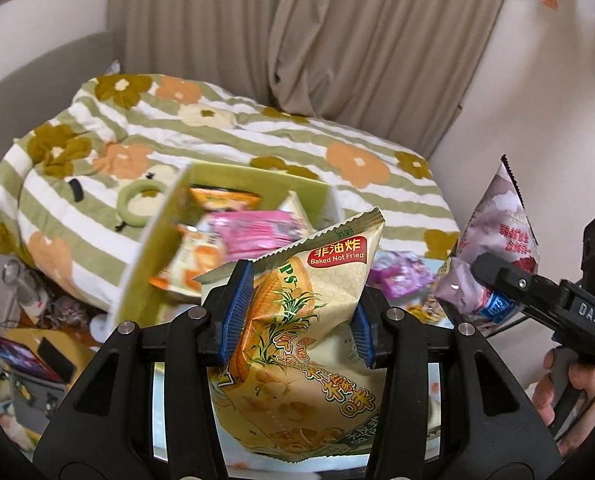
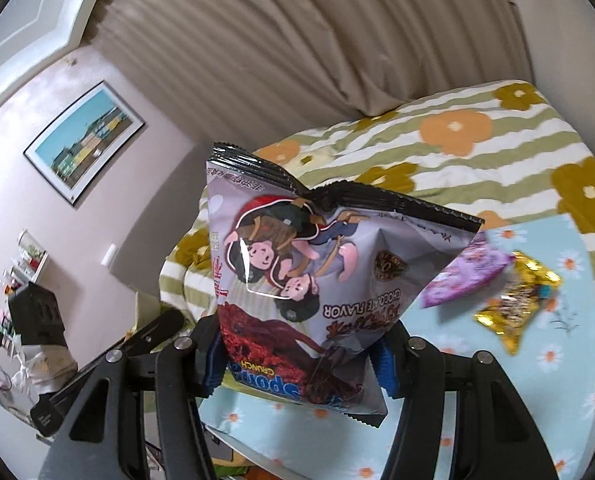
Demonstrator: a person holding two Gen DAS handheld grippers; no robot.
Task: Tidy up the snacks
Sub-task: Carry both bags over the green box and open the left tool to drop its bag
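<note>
My left gripper [image 1: 297,316] is shut on a yellow "Baked Not Fried" chips bag [image 1: 305,344] and holds it up in front of a green box [image 1: 157,248]. The box holds several snack packs, among them a pink pack [image 1: 253,232]. My right gripper [image 2: 301,364] is shut on a pale purple chocolate crunch bag [image 2: 309,264], held upside down above the table. That bag and the right gripper also show in the left wrist view [image 1: 497,240] at the right. A purple pack [image 2: 465,276] and a gold pack [image 2: 517,304] lie on the table.
A round table with a light blue flowered cloth [image 2: 557,360] stands below my grippers. Behind it is a bed with a green striped flowered quilt [image 1: 225,132] and beige curtains [image 1: 297,40]. Clutter and a desk lie at the left [image 1: 29,360].
</note>
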